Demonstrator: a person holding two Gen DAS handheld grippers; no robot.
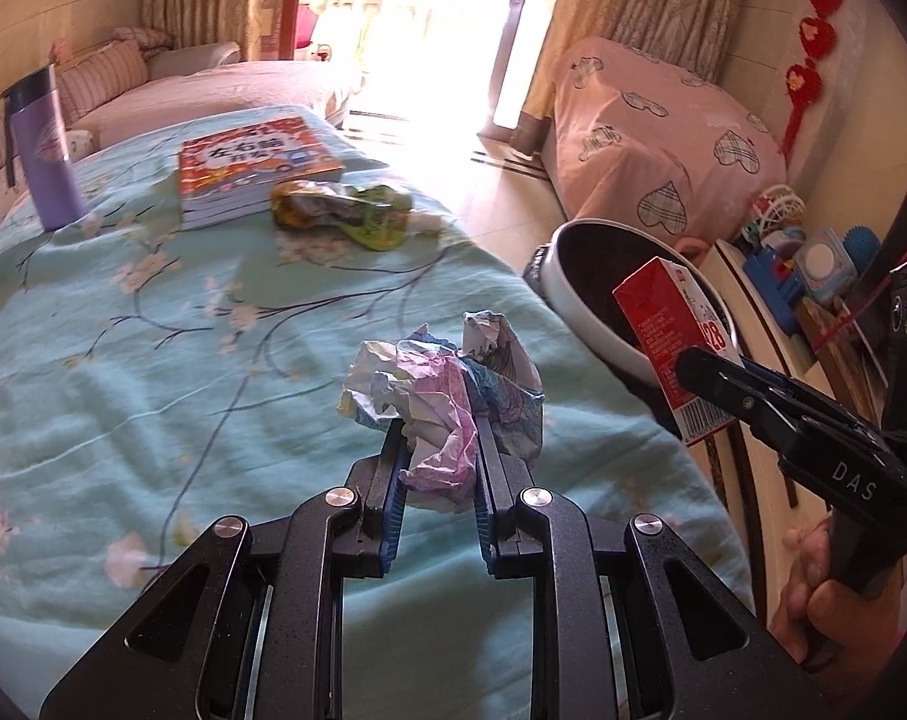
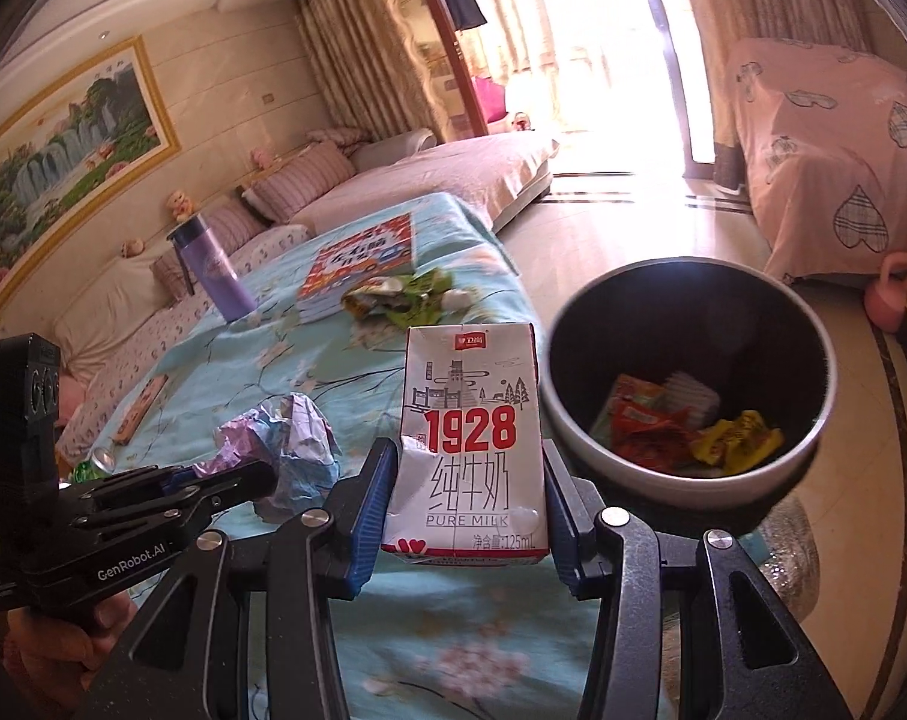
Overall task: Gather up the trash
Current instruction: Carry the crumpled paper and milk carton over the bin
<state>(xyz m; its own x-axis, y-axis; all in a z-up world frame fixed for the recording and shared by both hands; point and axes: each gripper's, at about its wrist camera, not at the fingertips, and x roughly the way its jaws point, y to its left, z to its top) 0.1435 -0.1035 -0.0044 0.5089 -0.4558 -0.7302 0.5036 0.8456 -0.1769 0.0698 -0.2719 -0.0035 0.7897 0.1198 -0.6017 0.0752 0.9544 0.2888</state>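
Observation:
My left gripper [image 1: 438, 450] is shut on a crumpled ball of paper [image 1: 441, 384], held just above the turquoise floral cloth [image 1: 153, 360]; the ball also shows in the right wrist view [image 2: 285, 444]. My right gripper [image 2: 465, 480] is shut on a red and white milk carton [image 2: 474, 444], upright, near the table's right edge; the carton also shows in the left wrist view [image 1: 669, 336]. A round bin [image 2: 687, 480] stands just right of the carton with several wrappers [image 2: 681, 426] inside. A green and yellow snack wrapper [image 1: 345, 210] lies on the cloth farther back.
A stack of books [image 1: 249, 168] and a purple flask [image 1: 45, 156] stand at the far end of the table. A sofa [image 2: 393, 180] lies behind. A pink-covered object [image 1: 651, 144] and toys [image 1: 801, 264] are to the right, across tiled floor.

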